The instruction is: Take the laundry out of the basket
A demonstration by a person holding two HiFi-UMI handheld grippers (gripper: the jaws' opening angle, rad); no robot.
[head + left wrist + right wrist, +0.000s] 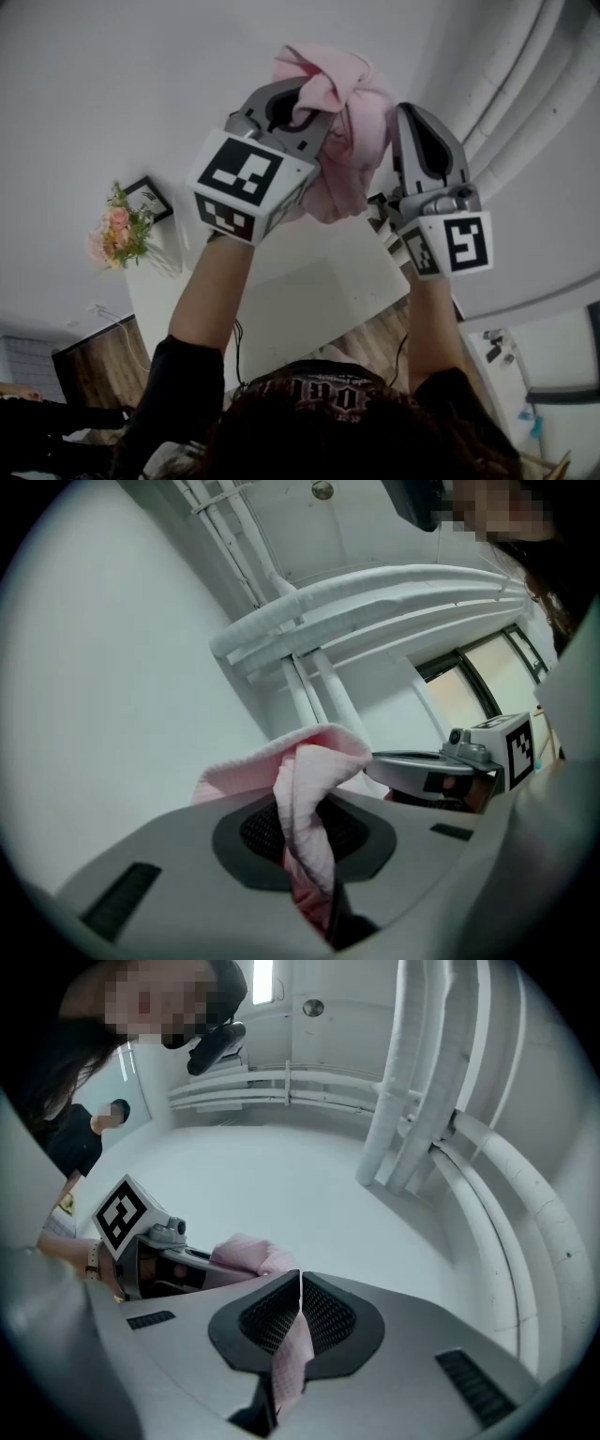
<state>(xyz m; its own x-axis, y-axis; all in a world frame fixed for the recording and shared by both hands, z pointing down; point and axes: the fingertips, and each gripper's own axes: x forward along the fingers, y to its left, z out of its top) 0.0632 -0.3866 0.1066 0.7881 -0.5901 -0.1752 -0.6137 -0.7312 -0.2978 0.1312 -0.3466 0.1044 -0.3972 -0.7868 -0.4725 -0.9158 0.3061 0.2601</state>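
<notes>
- Pink cloth (349, 112), ribbed like a towel and bunched up, raised in the air just left of the white pipes (525, 84), pinched from two sides at once.
- Left gripper (305, 94), on the side of the cloth away from the pipes: jaws clamped on a thick folded ridge of it and kept slightly apart by that fold. Loose top of the fold curling over above the dark pads, more pink fabric down in the gap below them.
- Right gripper (405, 122), between the cloth and the pipes: jaws pressed almost together on a thin single edge of the same cloth. Narrow strip of it hanging down through the slot between the ribbed pads.
- Both grippers tilted upward, tips close to each other, with the bulk of the cloth bulging between and above them, level with the lower run of the pipes in the head view.
- Marker cube (239, 183) at the near end of the left gripper, its twin on the right one nearer the pipes. A bare forearm (211, 300) under each, coming out of a dark short sleeve.
- Well away from the pipes, low at the far left of the head view: pink flowers (117, 234) just beside a small black picture frame (148, 197), at the end of a white table (300, 281).
- Wooden floor (103, 366) below the table, farther again from the pipes.
- Seen from the left gripper, pipes crossing behind and above the cloth, a window (478, 682) just under their right end.
</notes>
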